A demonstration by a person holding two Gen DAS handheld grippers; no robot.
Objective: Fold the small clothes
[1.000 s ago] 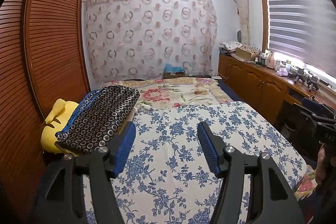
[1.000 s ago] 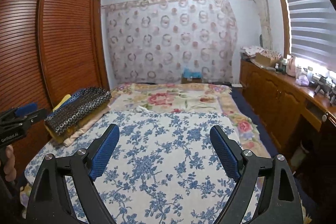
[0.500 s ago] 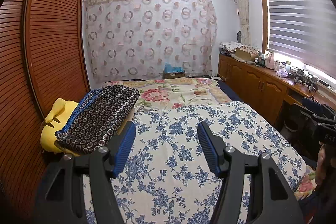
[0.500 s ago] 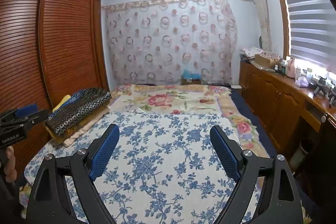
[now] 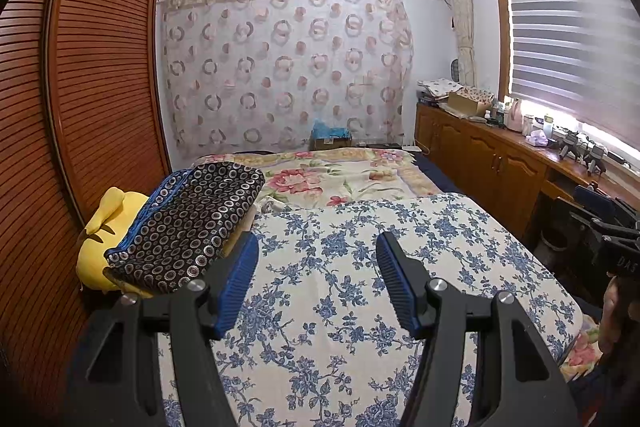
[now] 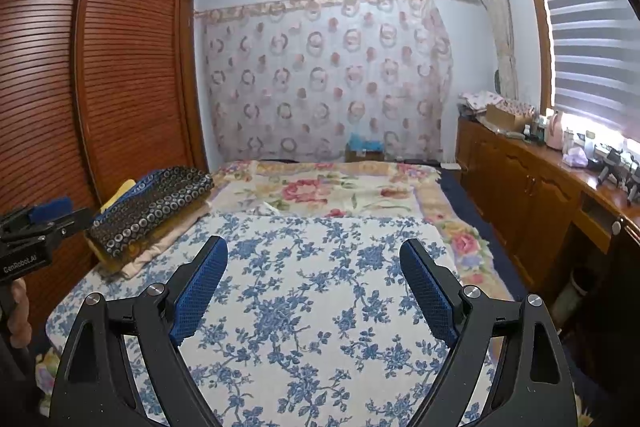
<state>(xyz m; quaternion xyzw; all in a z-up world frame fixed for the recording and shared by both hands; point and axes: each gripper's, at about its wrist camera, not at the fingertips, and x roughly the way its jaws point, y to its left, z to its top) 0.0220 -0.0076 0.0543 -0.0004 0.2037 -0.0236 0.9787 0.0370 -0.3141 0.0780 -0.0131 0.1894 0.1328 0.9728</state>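
A blue-flowered white cloth (image 5: 360,287) (image 6: 320,287) lies spread flat over the near half of the bed. My left gripper (image 5: 316,247) hovers above its middle, open, nothing between the blue pads. My right gripper (image 6: 314,247) also hangs over the cloth, open wider and empty. A folded dark cloth with ring print (image 5: 188,219) (image 6: 152,203) rests on a stack at the bed's left side. In the left wrist view the other gripper's black body (image 5: 612,239) shows at the right edge. The left gripper's body (image 6: 32,231) sits at the left edge of the right wrist view.
A yellow plush toy (image 5: 100,239) lies under the folded stack by the wooden slatted wardrobe (image 5: 80,87). A rose-print blanket (image 6: 320,187) covers the far half of the bed. Wooden cabinets (image 6: 520,195) with clutter line the right wall under the window blinds.
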